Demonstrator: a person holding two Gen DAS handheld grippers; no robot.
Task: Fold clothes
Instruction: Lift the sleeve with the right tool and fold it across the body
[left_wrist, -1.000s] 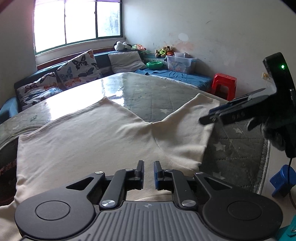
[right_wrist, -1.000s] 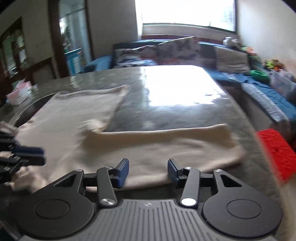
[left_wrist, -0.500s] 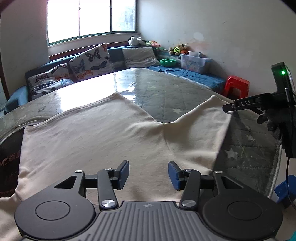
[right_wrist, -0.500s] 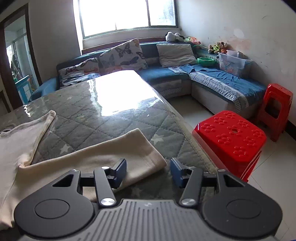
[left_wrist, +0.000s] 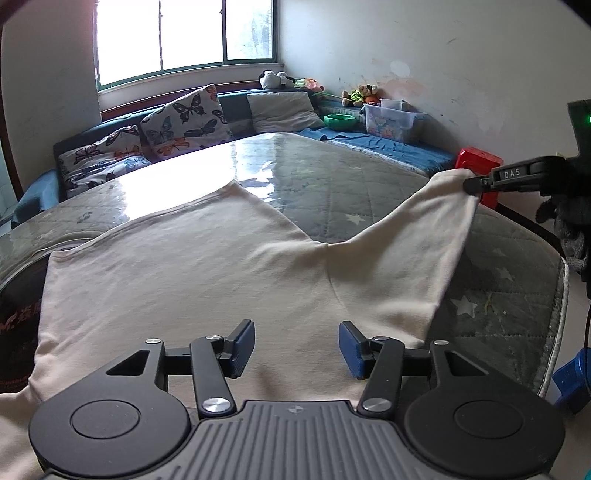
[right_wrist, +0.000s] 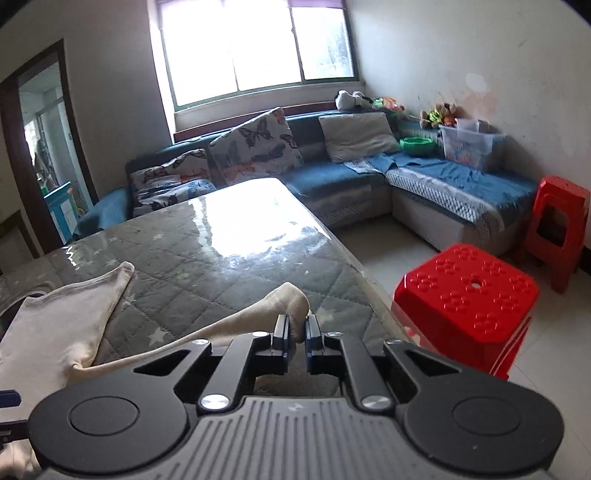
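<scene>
Sleeve (right_wrist: 291, 301) in right tongs (right_wrist: 296, 329) (left tongs (left_wrist: 296, 347) spread above shirt (left_wrist: 192, 266))

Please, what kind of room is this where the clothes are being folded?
Most likely a home living room. A blue corner sofa with butterfly cushions runs under the window, soft toys sit on its back ledge, and the cream garment lies on a quilted table.

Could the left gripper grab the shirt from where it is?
Probably yes. The left gripper hangs open right over the cream shirt with nothing between them, while the right gripper already pinches the sleeve end.
</scene>
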